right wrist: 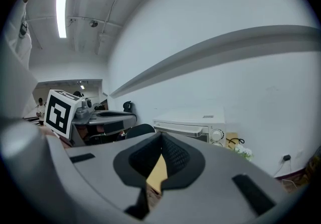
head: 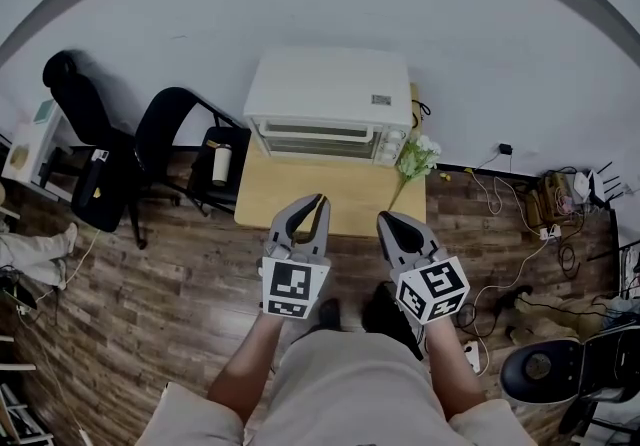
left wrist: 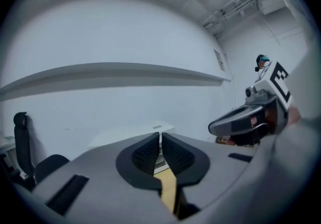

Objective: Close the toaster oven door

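Wooden table (head: 335, 202) against the white wall, upper centre of frame: toaster oven (head: 330, 99) on it, door shut. I see left gripper (head: 321, 201) and right gripper (head: 385, 220) just below, jaws together, empty.

No legible text, brand or number anywhere in view. Unreadable items: a small grey label (head: 381, 100) on the top of the oven (head: 330, 84), at 4 o'clock of that top, its print too small to read; and a wall sign (left wrist: 219, 60) at 1 o'clock in the left gripper view, also illegible. Coded items: the left cube (head: 292, 287) and right cube (head: 433, 289) carry black-and-white square markers, which are patterns and not lettering, at 6 and 5 o'clock in the head view.
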`<state>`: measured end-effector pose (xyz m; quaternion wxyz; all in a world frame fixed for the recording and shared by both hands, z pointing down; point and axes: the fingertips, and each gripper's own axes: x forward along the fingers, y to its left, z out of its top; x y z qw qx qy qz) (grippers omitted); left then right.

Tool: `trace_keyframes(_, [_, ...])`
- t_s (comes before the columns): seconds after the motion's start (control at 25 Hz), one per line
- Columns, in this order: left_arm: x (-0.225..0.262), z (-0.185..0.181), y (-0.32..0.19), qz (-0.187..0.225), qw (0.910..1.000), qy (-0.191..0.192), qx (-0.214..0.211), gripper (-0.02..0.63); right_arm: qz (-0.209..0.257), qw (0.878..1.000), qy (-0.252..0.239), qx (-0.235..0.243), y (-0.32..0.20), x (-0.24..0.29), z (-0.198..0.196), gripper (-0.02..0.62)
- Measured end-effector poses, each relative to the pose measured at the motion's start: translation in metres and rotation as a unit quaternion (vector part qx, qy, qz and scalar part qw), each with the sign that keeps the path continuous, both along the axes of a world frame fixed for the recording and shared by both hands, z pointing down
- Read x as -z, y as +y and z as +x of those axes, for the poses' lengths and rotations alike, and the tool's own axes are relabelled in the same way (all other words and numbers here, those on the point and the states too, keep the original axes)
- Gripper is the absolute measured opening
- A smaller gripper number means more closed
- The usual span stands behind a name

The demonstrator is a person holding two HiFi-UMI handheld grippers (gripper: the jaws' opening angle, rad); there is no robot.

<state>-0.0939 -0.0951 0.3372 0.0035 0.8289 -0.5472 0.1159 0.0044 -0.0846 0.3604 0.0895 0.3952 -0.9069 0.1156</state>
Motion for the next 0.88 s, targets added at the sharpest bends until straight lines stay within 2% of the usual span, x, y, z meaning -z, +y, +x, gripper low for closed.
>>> trace_keyframes(0.12, [-0.007, 0.003, 0.009, -0.014, 0.9993, 0.033, -0.007, 0.018, 0.001, 1.0, -0.003, 0.002, 0.003, -0.001, -0.002, -0.002])
trace_keyframes(0.36, [-0.019, 0.007, 0.018, -0.043, 0.9966, 0.069, -0.015, 0.018, 0.005, 1.0, 0.004, 0.005, 0.002, -0.002, -0.007, -0.002])
trace_keyframes(0.88, [-0.022, 0.016, 0.016, -0.055, 0.9944, 0.083, -0.037, 0.02, 0.006, 1.0, 0.005, -0.002, 0.002, -0.002, -0.01, -0.002])
